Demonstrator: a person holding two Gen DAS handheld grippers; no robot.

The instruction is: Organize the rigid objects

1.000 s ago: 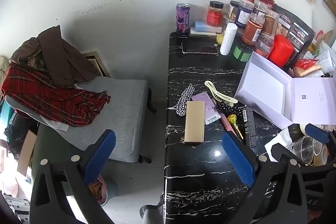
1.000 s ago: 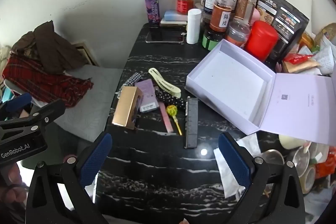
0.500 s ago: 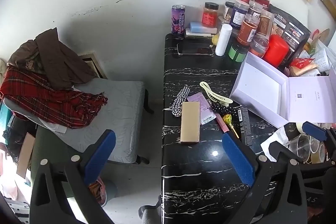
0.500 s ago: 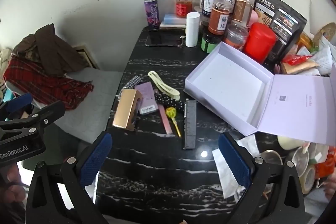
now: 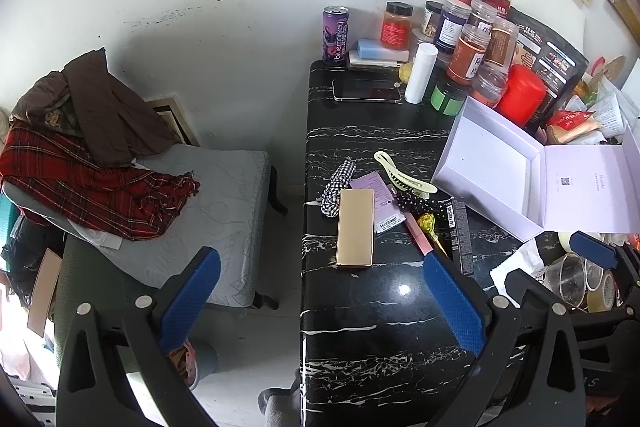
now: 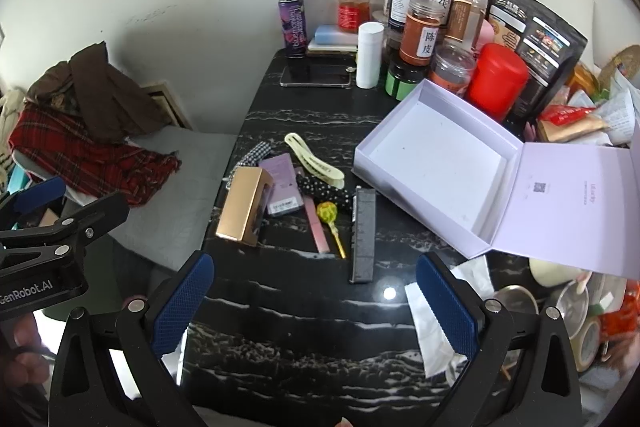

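A gold box (image 5: 355,227) (image 6: 242,209) lies on the black marble table (image 5: 380,327) beside a purple card (image 6: 280,183), a cream hair clip (image 5: 402,173) (image 6: 314,161), a pink stick (image 6: 318,229), a yellow lollipop (image 6: 329,214) and a black ruler-like bar (image 6: 364,233) (image 5: 460,231). An open white box (image 6: 436,163) (image 5: 496,171) stands to their right. My left gripper (image 5: 320,291) is open and empty, held near the table's left front edge. My right gripper (image 6: 312,295) is open and empty, above the table's near part.
Jars (image 6: 424,27), a red canister (image 6: 496,79), a purple can (image 6: 293,19), a white tube (image 6: 369,55) and a phone (image 6: 316,75) crowd the table's back. A grey seat (image 5: 208,211) with clothes stands left. Cups and tape rolls (image 5: 576,279) sit at right.
Both grippers have pulled back and up slightly, so the table objects look a little smaller and farther. Nothing on the table has moved.
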